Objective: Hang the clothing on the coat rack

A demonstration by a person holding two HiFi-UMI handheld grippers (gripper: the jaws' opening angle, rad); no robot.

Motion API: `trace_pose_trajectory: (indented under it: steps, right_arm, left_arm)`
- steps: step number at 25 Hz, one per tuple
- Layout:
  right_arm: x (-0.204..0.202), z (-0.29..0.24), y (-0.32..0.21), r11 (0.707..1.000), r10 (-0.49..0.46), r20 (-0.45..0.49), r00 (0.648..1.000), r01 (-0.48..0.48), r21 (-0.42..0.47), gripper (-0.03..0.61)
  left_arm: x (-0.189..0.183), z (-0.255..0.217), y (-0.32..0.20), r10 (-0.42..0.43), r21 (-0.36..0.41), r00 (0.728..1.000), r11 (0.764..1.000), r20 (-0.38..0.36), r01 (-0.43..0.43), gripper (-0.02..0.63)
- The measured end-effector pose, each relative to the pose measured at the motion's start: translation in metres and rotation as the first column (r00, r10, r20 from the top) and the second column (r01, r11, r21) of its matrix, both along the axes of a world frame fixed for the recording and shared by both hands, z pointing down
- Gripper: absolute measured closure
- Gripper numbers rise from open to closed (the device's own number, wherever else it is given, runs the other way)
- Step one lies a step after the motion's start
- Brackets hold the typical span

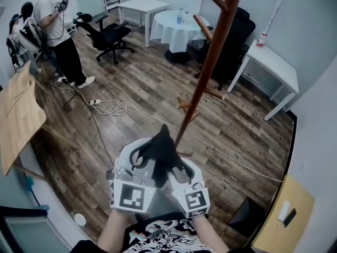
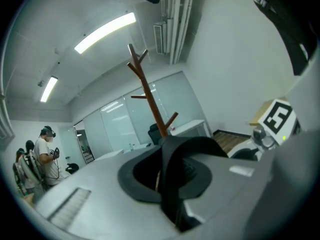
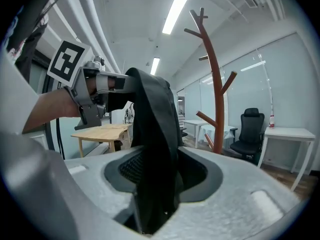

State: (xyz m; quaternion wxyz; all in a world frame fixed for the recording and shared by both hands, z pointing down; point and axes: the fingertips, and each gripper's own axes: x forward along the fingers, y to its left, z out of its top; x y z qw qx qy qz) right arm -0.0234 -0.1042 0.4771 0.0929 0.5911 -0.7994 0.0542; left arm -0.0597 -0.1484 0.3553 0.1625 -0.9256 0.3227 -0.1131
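A black garment (image 1: 160, 151) bunches between my two grippers, just in front of the foot of the brown wooden coat rack (image 1: 210, 62). My left gripper (image 1: 141, 159) is shut on a black strap of the garment (image 2: 175, 184), which loops up over its jaws. In the right gripper view the dark cloth (image 3: 155, 134) hangs down into the gap of my right gripper (image 3: 160, 176), whose jaws stand wide apart and do not press it. The rack (image 3: 215, 94) rises ahead with its pegs high above both grippers. My left gripper (image 3: 97, 91) shows there at the left.
A person (image 1: 58, 30) stands at the far left beside a black office chair (image 1: 108, 36). White tables (image 1: 142, 7) and a round covered table (image 1: 176, 28) stand behind the rack. A wooden tabletop (image 1: 18, 115) is at my left, and a cable (image 1: 105, 108) lies on the floor.
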Motion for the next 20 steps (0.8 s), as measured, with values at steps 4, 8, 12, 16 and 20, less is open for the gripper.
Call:
trace_pose_trajectory:
  steps: [4, 8, 12, 16, 20]
  right_arm:
    - [0.003, -0.006, -0.006, 1.000, -0.005, -0.046, 0.999, 0.006, 0.018, 0.549]
    - [0.005, -0.015, -0.013, 0.999, 0.012, -0.070, 0.997, -0.010, 0.040, 0.571]
    - [0.013, -0.026, -0.016, 0.997, 0.047, -0.033, 0.998, -0.045, 0.068, 0.571]
    - [0.024, -0.040, -0.019, 0.990, 0.102, -0.006, 0.995, -0.101, 0.102, 0.572]
    - [0.045, -0.045, -0.023, 0.981, 0.158, 0.010, 0.987, -0.158, 0.113, 0.572]
  left_arm:
    - [0.006, 0.005, -0.007, 0.003, -0.017, 1.000, 1.000, -0.010, -0.003, 0.606]
    - [0.007, 0.006, -0.019, 0.001, -0.023, 1.000, 1.000, -0.012, -0.001, 0.606]
    - [0.005, 0.007, -0.033, -0.001, -0.020, 1.000, 1.000, -0.006, 0.001, 0.606]
    - [0.003, 0.015, -0.048, 0.007, -0.034, 1.000, 0.999, 0.000, -0.007, 0.606]
    - [0.014, 0.025, -0.063, 0.020, -0.026, 0.999, 0.999, 0.028, -0.019, 0.606]
